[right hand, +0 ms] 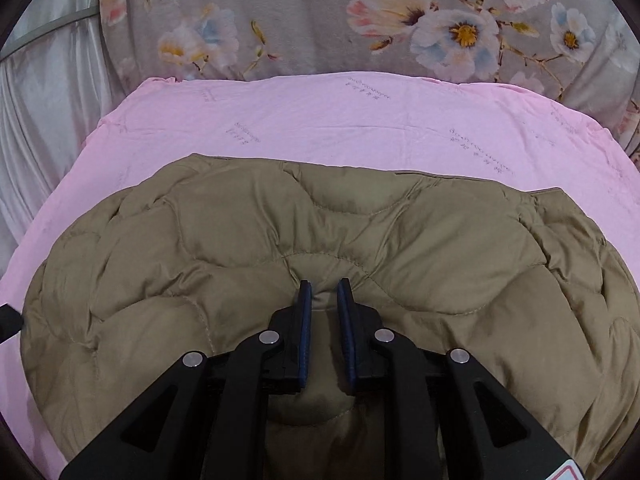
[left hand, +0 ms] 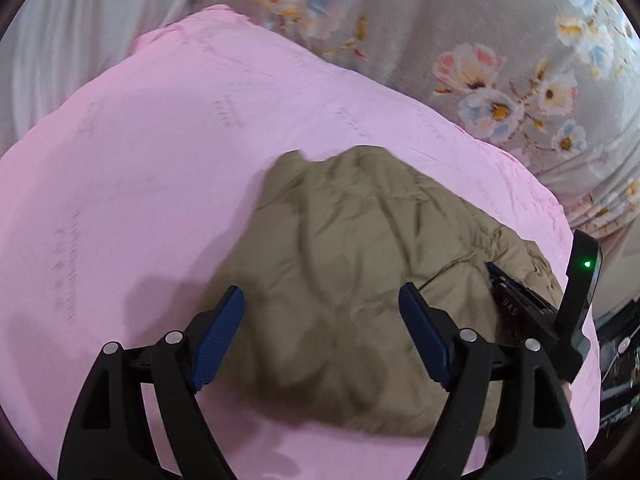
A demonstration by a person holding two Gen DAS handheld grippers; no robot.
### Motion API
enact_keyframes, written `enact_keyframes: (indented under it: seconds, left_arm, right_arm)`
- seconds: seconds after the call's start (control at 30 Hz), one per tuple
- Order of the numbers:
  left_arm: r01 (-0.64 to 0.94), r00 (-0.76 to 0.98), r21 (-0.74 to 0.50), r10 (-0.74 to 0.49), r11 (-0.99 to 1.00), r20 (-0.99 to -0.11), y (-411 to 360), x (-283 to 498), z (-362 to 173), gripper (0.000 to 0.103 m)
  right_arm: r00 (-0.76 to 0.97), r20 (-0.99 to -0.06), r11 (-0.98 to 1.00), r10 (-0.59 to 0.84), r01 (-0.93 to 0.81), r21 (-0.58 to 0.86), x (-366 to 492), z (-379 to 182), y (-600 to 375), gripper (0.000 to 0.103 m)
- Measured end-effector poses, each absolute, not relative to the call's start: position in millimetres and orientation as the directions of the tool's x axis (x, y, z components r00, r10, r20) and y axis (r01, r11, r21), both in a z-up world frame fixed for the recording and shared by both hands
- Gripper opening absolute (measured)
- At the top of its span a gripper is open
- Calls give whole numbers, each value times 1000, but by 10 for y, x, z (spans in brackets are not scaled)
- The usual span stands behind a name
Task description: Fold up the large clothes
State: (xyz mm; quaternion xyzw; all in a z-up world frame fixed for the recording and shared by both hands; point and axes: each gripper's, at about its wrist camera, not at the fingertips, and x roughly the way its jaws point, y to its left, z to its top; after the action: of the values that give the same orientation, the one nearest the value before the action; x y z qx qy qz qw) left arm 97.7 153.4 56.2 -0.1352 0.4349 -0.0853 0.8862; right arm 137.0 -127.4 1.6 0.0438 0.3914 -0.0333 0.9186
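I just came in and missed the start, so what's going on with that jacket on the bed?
A person holding a gripper in each hand is folding a tan quilted jacket that lies on a pink sheet spread over a floral bedcover. The right gripper has its fingers nearly closed, pinching a fold of the jacket's fabric. The left gripper is wide open above the jacket's near edge, holding nothing. The jacket looks bundled, already partly folded.
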Motion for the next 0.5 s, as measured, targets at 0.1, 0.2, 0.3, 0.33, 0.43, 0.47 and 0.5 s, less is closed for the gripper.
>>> enact_keyframes:
  seconds: [0.1, 0.2, 0.3, 0.33, 0.43, 0.47, 0.5]
  left_arm:
    - [-25, 597, -331, -252, 943, -762, 1759, 843, 453, 81]
    - [-64, 543, -388, -294, 919, -786, 1876, 913, 201, 83]
    - [-91, 512, -504, -394, 859, -763, 1903, 1011, 11, 84]
    - [-86, 520, -528, -414, 845, -747, 1877, 1035, 1, 87]
    - [-62, 535, -544, -433, 837, -726, 1732, 1151, -30, 88]
    - [-54, 538, -540, -431, 840, -724, 1672, 1185, -39, 87]
    - [-46, 541, -534, -428, 844, -724, 1619, 1202, -36, 86]
  right_arm:
    - [696, -718, 994, -28, 93, 52, 1378, 4, -1279, 16]
    - [698, -716, 993, -14, 92, 70, 1375, 1, -1305, 16]
    - [699, -715, 993, -13, 93, 74, 1368, 14, -1301, 16]
    - [699, -715, 993, -12, 93, 74, 1369, 18, -1304, 16]
    - [700, -714, 993, -12, 93, 74, 1366, 28, -1309, 16]
    - [701, -713, 993, -12, 93, 75, 1362, 33, -1309, 16]
    - [702, -712, 993, -11, 93, 76, 1361, 40, -1311, 16]
